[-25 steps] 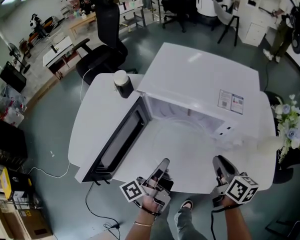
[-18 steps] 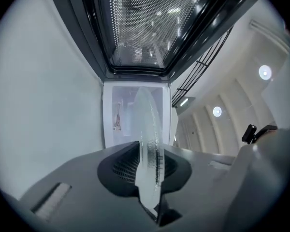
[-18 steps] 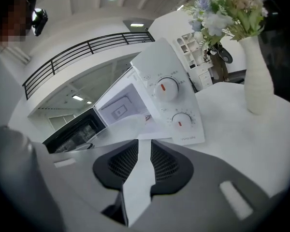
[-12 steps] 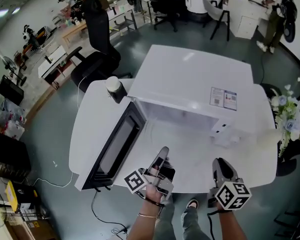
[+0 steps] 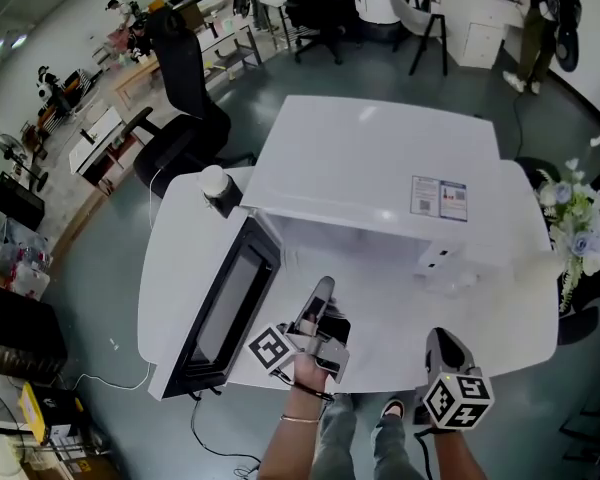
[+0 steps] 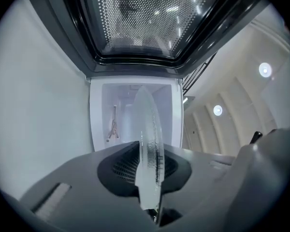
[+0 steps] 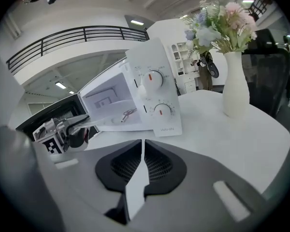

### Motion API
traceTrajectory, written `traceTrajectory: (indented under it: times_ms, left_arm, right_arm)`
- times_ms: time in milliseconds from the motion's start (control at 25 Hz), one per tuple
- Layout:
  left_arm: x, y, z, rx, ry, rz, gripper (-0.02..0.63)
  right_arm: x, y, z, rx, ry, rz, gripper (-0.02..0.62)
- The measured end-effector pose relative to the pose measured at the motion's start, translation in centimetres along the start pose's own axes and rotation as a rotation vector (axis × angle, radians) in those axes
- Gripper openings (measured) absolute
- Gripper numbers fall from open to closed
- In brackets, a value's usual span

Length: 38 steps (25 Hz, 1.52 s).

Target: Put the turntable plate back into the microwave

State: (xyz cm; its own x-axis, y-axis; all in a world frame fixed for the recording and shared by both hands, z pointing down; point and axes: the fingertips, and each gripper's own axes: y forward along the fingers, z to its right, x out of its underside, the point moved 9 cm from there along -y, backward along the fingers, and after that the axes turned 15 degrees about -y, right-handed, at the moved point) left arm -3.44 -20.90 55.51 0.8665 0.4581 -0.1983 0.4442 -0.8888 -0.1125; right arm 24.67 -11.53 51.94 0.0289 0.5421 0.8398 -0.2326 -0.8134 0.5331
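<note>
The white microwave [image 5: 380, 168] stands on the round white table [image 5: 180, 258] with its door [image 5: 225, 303] swung open to the left. My left gripper [image 5: 323, 290] is shut on the clear glass turntable plate [image 6: 148, 129], which shows edge-on between the pads. It points at the open cavity [image 6: 135, 108], where a roller ring [image 6: 112, 124] lies on the floor. The right gripper view shows the left gripper [image 7: 58, 132] holding the plate [image 7: 87, 121] level just in front of the opening. My right gripper [image 5: 437, 340] hangs at the table's near edge, its jaws [image 7: 142, 153] shut and holding nothing.
A dark cup with a white lid [image 5: 216, 186] stands on the table beside the door hinge. A white vase of flowers [image 7: 234, 81] stands to the right of the microwave. The control panel with two knobs [image 7: 157, 95] faces me. A black office chair [image 5: 185, 108] sits beyond the table.
My left gripper has carried the plate forward toward the microwave opening. My right gripper has drawn back and sunk toward the table's near edge, tilting downward.
</note>
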Motion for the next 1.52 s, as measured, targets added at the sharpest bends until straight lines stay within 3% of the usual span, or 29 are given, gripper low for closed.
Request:
traceTrajectory:
  times_ms: [1520]
  left_arm:
    - [-2.7,10.6,-3.0,-0.096,-0.035,0.086,0.037]
  right_arm:
    - [2.4,0.4,0.8,0.011,0.046,-0.063,0.011]
